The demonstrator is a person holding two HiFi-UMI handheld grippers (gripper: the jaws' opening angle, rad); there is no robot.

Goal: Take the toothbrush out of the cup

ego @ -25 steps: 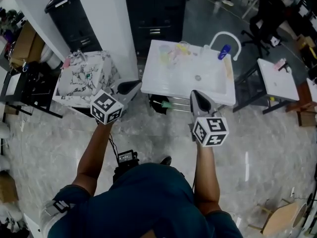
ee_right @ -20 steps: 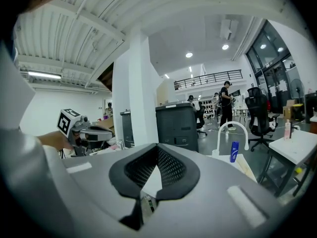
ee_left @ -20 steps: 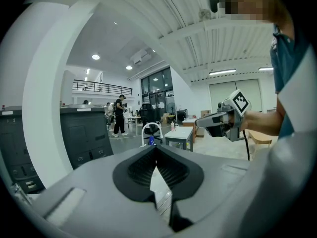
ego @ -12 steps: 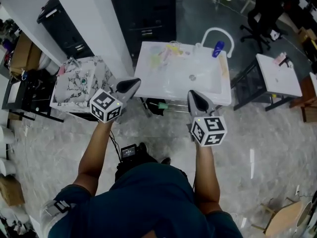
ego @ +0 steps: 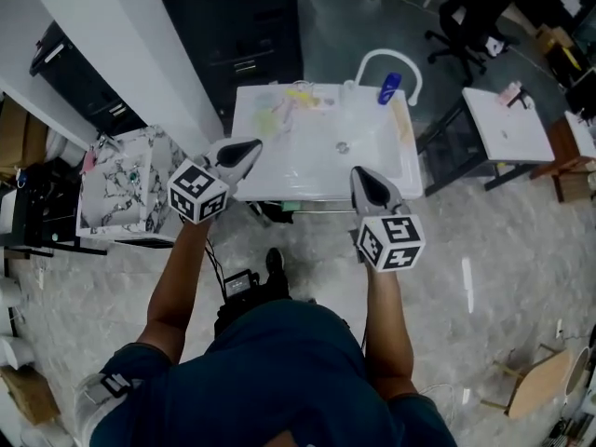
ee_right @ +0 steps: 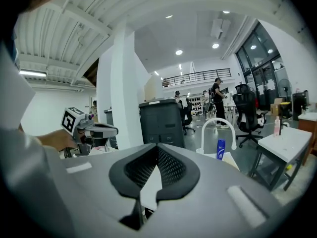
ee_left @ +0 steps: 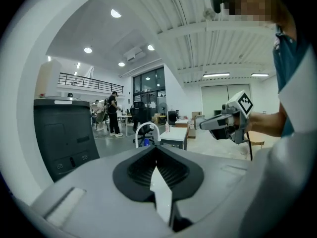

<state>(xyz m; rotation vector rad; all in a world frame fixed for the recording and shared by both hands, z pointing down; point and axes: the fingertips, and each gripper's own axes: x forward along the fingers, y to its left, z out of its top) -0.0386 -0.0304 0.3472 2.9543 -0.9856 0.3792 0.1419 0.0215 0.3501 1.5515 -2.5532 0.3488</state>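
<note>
sink (ego: 307,180) closer; cup (ego: 265,112) beyond left gripper (ego: 250,146)

sink (ego: 307,161) ahead of me | my left gripper (ego: 250,145) at its left front corner, right gripper (ego: 359,175) over its front edge | faucet (ego: 386,54), bottle (ego: 388,88) at back right | cabinet (ego: 251,26) behind | table (ego: 507,124) right | stand (ego: 112,194) left

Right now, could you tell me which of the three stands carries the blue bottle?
The middle one, the white sink unit with the arched faucet; the blue bottle stands at its far edge. The marbled stand and the white side table have none.
</note>
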